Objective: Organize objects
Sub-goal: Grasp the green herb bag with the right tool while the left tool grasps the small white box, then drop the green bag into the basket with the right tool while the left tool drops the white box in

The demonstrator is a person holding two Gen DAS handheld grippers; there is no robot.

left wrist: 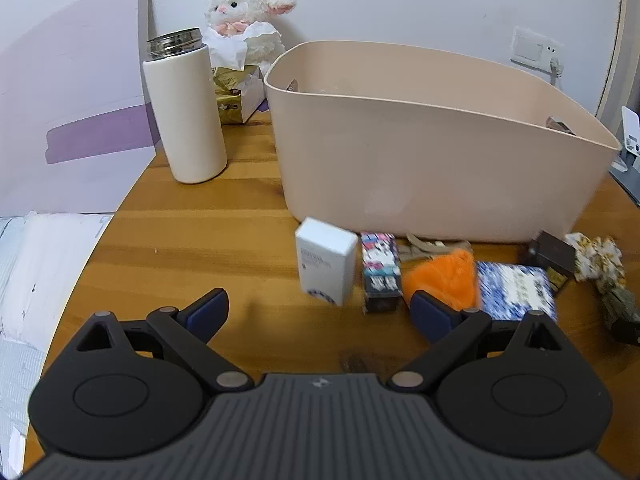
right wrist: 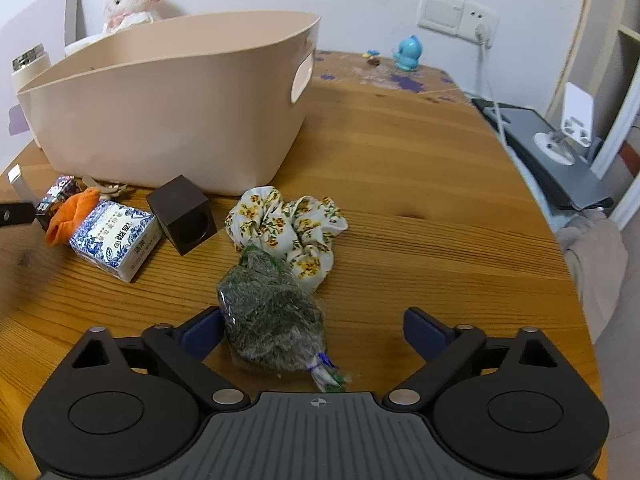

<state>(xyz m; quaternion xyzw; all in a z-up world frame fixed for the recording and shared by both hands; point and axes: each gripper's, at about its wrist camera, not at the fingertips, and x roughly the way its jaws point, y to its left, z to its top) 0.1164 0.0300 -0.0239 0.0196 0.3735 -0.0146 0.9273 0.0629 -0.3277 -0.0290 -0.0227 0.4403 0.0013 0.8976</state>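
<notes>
A beige plastic bin (left wrist: 420, 152) stands on the round wooden table (left wrist: 220, 248); it shows at the left in the right wrist view (right wrist: 168, 112). In front of it lie a white box (left wrist: 326, 266), a patterned small box (left wrist: 380, 270), an orange cloth (left wrist: 444, 276), a blue-and-white box (right wrist: 114, 238), a dark brown cube (right wrist: 182, 214), a floral scrunchie (right wrist: 292, 232) and a bagged steel scourer (right wrist: 272, 316). My left gripper (left wrist: 320, 312) is open, just short of the white box. My right gripper (right wrist: 312, 330) is open around the scourer, its left pad (right wrist: 200, 330) touching the bag.
A white thermos (left wrist: 186, 112), a tissue box (left wrist: 236, 96) and a plush lamb (left wrist: 248, 12) stand left of and behind the bin. A blue toy (right wrist: 408, 53), a wall socket (right wrist: 456, 14) with a cable, and a grey device (right wrist: 560, 160) lie to the right.
</notes>
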